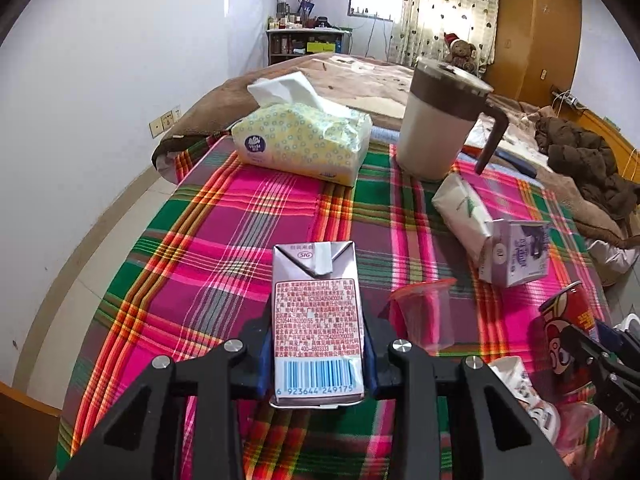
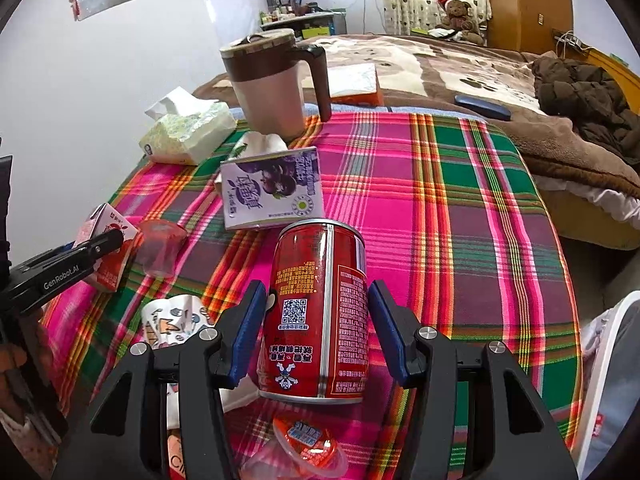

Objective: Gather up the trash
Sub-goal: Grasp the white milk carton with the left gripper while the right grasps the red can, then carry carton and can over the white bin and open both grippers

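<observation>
My left gripper (image 1: 318,344) is shut on a small drink carton (image 1: 318,320) and holds it over the plaid cloth; the same carton (image 2: 108,248) shows at the left of the right wrist view. My right gripper (image 2: 316,312) has its blue pads (image 2: 250,332) around a red can (image 2: 316,312), pressed on it or very close. The can (image 1: 564,332) also shows at the right of the left wrist view. A purple blueberry carton (image 2: 272,188) lies behind the can. A clear plastic cup (image 1: 424,312), a jelly cup (image 2: 308,440) and crumpled wrappers (image 2: 172,320) lie nearby.
A plaid cloth (image 2: 460,200) covers the table beside a bed (image 2: 460,68). A tissue pack (image 1: 304,140), a lidded mug (image 1: 440,120) and a small white tissue packet (image 1: 460,208) stand toward the far side. A dark jacket (image 2: 580,96) lies on the bed.
</observation>
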The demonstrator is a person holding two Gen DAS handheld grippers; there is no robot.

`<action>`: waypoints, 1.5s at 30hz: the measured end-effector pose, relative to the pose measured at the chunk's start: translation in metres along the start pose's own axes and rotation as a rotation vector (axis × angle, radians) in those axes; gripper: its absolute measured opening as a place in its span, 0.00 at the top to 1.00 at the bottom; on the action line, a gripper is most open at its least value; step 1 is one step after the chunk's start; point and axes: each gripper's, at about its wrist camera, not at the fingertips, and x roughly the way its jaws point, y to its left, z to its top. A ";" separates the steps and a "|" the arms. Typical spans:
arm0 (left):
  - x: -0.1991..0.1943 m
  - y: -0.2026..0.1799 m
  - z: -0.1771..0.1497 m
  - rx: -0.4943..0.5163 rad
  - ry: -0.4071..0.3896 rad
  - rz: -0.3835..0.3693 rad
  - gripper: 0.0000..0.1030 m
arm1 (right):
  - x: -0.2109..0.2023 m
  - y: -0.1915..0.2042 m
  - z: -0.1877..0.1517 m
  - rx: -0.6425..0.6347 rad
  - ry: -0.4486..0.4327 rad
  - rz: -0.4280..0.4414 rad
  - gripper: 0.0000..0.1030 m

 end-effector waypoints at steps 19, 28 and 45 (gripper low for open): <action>-0.079 -0.052 -0.014 0.072 -0.108 -0.111 0.65 | -0.055 -0.020 -0.002 0.036 -0.114 0.022 0.47; -0.104 -0.090 -0.027 0.135 -0.135 -0.170 0.65 | -0.085 -0.041 -0.007 0.059 -0.165 0.010 0.47; -0.132 -0.173 -0.049 0.228 -0.151 -0.312 0.65 | -0.138 -0.107 -0.038 0.133 -0.219 -0.077 0.47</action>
